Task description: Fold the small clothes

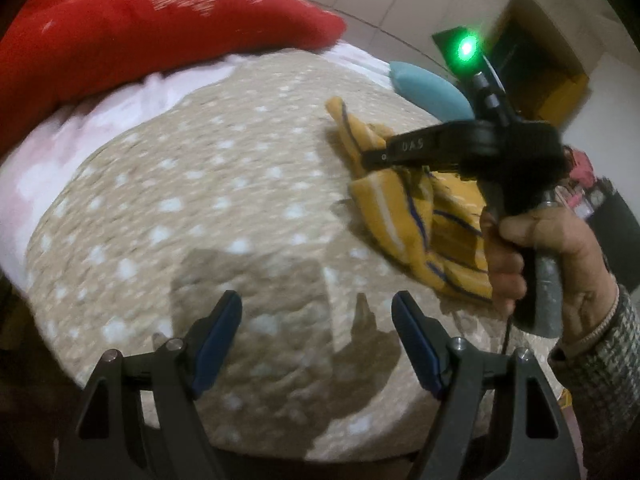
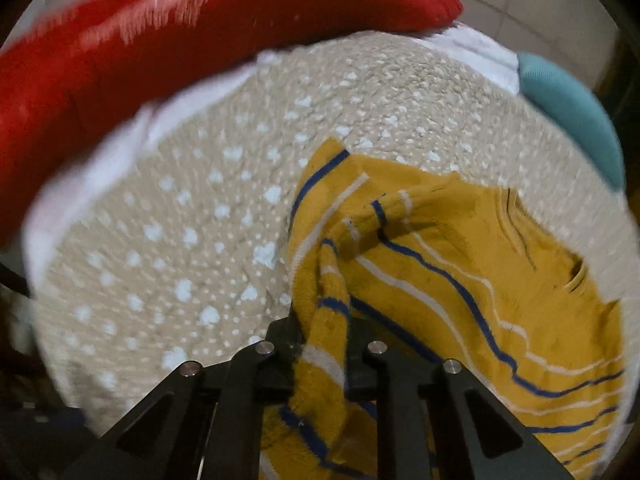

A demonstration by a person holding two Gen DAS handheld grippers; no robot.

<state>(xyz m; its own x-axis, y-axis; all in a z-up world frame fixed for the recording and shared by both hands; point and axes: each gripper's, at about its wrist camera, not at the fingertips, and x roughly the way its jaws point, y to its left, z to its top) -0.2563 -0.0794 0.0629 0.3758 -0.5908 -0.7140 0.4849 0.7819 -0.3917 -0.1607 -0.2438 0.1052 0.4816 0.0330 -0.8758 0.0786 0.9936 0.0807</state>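
Bunched between the closed right gripper (image 2: 320, 344) at lower centre, a thin fold of the mustard-yellow striped knit garment (image 2: 460, 264) is pinched; slippage is risked. Left gripper (image 1: 316, 340) is held wide, empty, over the beige dotted bedspread (image 1: 200, 200).

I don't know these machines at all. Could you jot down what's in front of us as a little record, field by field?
Surface: beige spotted bedspread
Garment: yellow striped shirt, crumpled, not yet folded
Right gripper: shut on a bunched fold of the shirt
Left gripper: open, empty, over bare bedspread
Behind: red pillow, blue cushion
Person: hand on the right gripper's handle
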